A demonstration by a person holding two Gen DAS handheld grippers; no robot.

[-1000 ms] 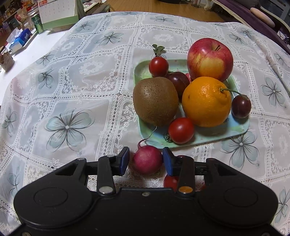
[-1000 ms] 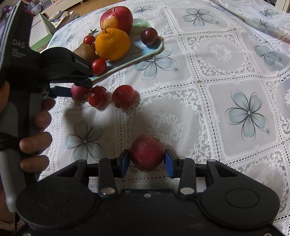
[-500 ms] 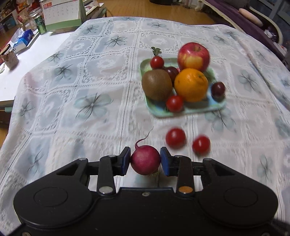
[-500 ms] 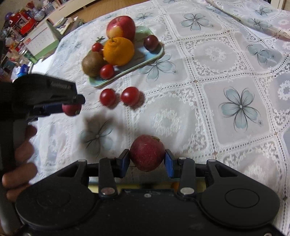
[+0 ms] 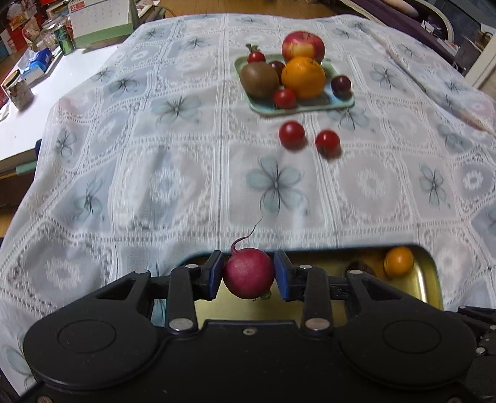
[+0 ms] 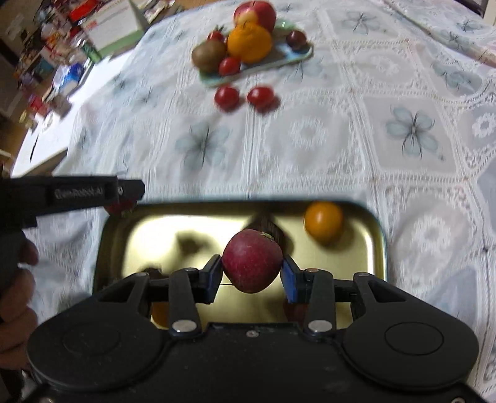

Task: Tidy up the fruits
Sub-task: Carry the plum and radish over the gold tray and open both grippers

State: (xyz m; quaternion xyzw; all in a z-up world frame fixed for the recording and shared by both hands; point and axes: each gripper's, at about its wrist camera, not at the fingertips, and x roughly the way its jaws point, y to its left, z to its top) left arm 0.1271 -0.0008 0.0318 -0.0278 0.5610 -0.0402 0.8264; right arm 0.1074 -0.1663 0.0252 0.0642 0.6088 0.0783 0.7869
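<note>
My left gripper (image 5: pixel 248 275) is shut on a red radish (image 5: pixel 248 272) with a thin root tail, held over the near edge of a gold metal tray (image 5: pixel 429 279). My right gripper (image 6: pixel 251 272) is shut on a small dark red apple (image 6: pixel 252 265) above the same gold tray (image 6: pixel 376 229), which holds a small orange fruit (image 6: pixel 324 220). The left gripper's body (image 6: pixel 77 193) shows at the left of the right wrist view, a hand (image 6: pixel 15 297) beneath it. Two cherry tomatoes (image 5: pixel 291 132) (image 5: pixel 327 141) lie on the cloth.
A light green plate (image 5: pixel 310 105) farther back carries an apple (image 5: pixel 303 46), an orange (image 5: pixel 303 77), a kiwi (image 5: pixel 259 79), tomatoes and dark plums. The lace tablecloth (image 5: pixel 155 173) covers the table. A calendar (image 5: pixel 99 21) and clutter stand on a white surface at far left.
Both grippers have pulled back from the green plate and risen, each carrying its fruit. The gold tray has come into view beneath them.
</note>
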